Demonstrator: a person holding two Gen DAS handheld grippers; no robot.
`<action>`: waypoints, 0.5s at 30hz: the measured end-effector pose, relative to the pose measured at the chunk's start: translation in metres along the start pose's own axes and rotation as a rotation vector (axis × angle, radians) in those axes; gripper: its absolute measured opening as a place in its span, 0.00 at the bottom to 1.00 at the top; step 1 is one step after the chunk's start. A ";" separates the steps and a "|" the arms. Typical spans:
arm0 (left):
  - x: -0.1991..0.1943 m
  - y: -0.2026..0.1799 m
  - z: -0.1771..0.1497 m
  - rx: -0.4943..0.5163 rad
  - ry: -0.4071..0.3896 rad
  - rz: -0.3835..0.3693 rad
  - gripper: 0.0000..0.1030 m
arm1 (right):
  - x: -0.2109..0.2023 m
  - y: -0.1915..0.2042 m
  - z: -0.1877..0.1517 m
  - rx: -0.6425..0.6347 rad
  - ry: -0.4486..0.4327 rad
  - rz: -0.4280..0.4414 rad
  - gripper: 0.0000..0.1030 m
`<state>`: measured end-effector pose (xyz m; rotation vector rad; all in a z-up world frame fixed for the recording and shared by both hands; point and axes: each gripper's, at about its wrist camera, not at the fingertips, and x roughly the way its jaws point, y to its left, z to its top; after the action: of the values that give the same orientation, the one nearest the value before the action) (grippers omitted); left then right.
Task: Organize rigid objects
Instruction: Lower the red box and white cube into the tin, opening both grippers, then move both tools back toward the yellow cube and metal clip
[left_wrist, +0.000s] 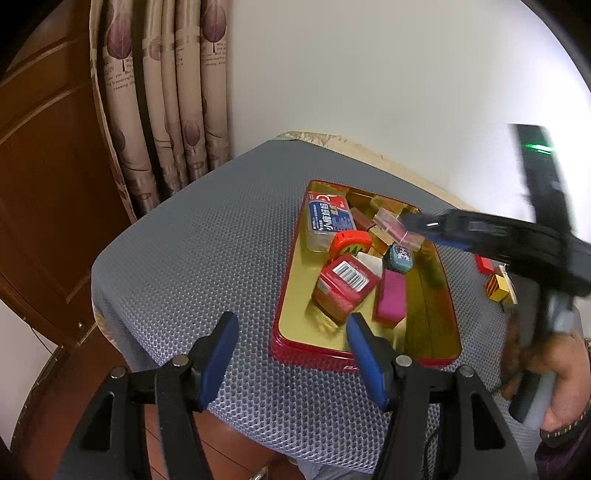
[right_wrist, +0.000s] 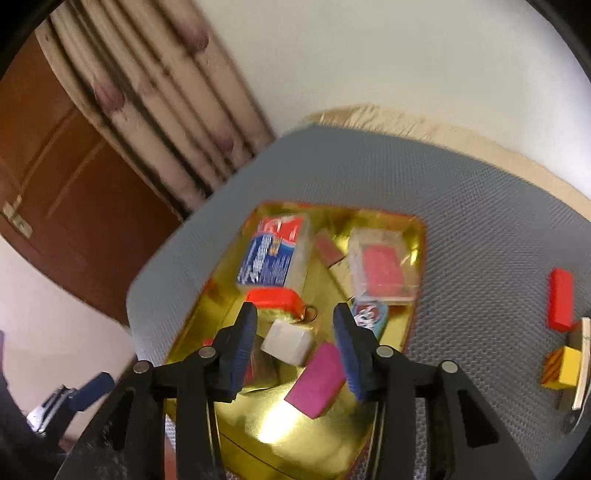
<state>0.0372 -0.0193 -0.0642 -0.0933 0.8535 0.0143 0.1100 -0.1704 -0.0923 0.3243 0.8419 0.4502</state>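
Left wrist view: barcode-labelled red box (left_wrist: 345, 291) in tin (left_wrist: 365, 360); both claws wide open, empty.

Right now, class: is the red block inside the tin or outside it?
Outside. The red block lies on the grey mat, beyond the tin's rim.

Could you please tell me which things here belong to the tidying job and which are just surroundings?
Job: red tin tray, magenta block, white block, red block and yellow cube outside the tray.
Surroundings: curtain, wooden door, grey mat.
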 end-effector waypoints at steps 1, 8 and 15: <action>0.000 -0.001 -0.001 0.004 -0.001 0.001 0.61 | -0.021 -0.001 -0.010 -0.018 -0.067 -0.024 0.41; -0.002 -0.013 -0.006 0.051 0.001 -0.018 0.61 | -0.108 -0.070 -0.112 -0.113 -0.208 -0.540 0.69; -0.027 -0.066 -0.019 0.261 -0.036 -0.184 0.61 | -0.171 -0.206 -0.186 0.169 -0.071 -0.786 0.68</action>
<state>0.0081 -0.0865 -0.0513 0.0731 0.8013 -0.2668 -0.0810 -0.4152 -0.1911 0.1411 0.8680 -0.3636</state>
